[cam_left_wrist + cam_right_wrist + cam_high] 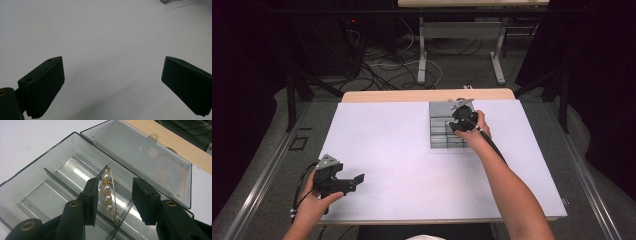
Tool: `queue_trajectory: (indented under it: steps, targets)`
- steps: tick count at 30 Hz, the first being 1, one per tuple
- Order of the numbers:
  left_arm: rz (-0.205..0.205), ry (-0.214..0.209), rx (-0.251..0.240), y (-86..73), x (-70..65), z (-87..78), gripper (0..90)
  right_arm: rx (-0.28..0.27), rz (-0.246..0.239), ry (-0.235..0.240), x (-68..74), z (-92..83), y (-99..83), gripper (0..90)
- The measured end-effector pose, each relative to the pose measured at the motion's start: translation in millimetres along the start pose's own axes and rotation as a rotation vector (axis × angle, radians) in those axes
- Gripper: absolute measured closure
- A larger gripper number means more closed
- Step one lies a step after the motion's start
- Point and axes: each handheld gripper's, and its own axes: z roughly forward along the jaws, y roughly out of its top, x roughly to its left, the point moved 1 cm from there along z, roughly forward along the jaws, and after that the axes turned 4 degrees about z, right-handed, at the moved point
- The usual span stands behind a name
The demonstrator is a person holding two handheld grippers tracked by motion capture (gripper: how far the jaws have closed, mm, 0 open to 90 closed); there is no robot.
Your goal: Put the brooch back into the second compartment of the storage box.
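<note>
High view looks down on a white table sheet (412,160) with a clear plastic compartment box (443,131) at its far right part, lid thrown back toward the wooden table edge (412,95). Beyond the table lie a tangle of cables on the floor (382,70) and the legs of a second table (422,55). Nothing stands between the two hands; the sheet around the box is bare.

The right gripper (459,120) is held over the box, pointing down into it, and its body hides what lies beneath. The right gripper view fills that in: a pearl safety pin (108,195), four white beads with gold spacers on a gold wire, lies on the floor of a compartment against a divider wall (65,182). The right gripper's jaws stand partly apart on either side of the pin, the left-hand pad close beside the pearls, the other well clear. The neighbouring compartments hold nothing I can make out, and the open lid (150,162) rests flat behind.

The left gripper (343,182) rests near the front left corner; the left gripper view shows its jaws wide apart over bare sheet.
</note>
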Motion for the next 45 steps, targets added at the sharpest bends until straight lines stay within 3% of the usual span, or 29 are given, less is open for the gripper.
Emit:
queue_trajectory:
  steps: [13,17,32,45]
  targets:
    - [0.001,0.005,-0.007,-0.1,-0.4,0.9,4.4,-0.015,0.013,0.028,4.2,-13.7,0.9,47.0]
    - [0.002,0.006,-0.007,-0.4,-0.4,1.2,4.4,-0.026,0.006,0.007,6.3,-19.6,1.8,46.5]
    - [0.001,0.001,0.003,-0.1,-0.4,1.3,4.4,-0.082,-0.002,0.07,16.1,-47.4,3.9,39.5]
    - [0.001,0.001,0.001,-0.1,-0.6,1.7,4.4,-0.086,-0.032,0.09,31.3,-69.6,1.8,29.2]
